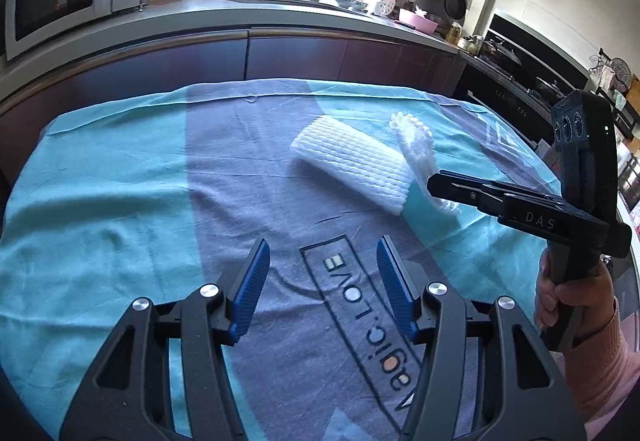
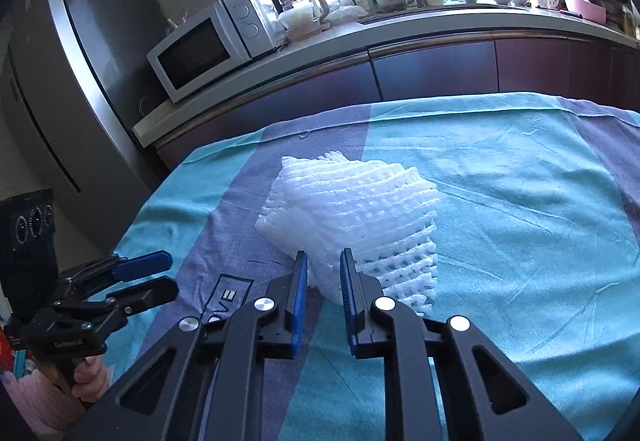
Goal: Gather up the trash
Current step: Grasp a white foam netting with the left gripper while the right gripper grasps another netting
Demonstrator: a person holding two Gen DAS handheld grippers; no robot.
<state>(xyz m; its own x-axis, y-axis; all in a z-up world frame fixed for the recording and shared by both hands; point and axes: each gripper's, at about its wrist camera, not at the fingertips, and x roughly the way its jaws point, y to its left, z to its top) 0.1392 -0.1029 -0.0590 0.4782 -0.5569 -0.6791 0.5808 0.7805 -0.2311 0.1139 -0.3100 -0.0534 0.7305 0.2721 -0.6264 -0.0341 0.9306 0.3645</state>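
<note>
Foam nets on the cloth, right jaws at them.
Right gripper jaws narrowly apart around foam net edge, unclamped; left gripper jaws wide, empty, nearer.

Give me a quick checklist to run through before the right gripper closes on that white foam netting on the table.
1. Right gripper open: ok, a narrow gap shows between its blue pads.
2. Foam net between the fingers: cannot tell; its near corner shows in the gap, but whether the pads straddle it or hover above is unclear.
3. Two pieces sorted: not ok, the flat foam sleeve and the stretched net overlap, so a grip may take both.
4. Left gripper out of the way: ok, open, empty, well back from the foam.
5. Cloth clear of the pads: cannot tell.
6. Trash bin in view: not ok, none visible.
</note>
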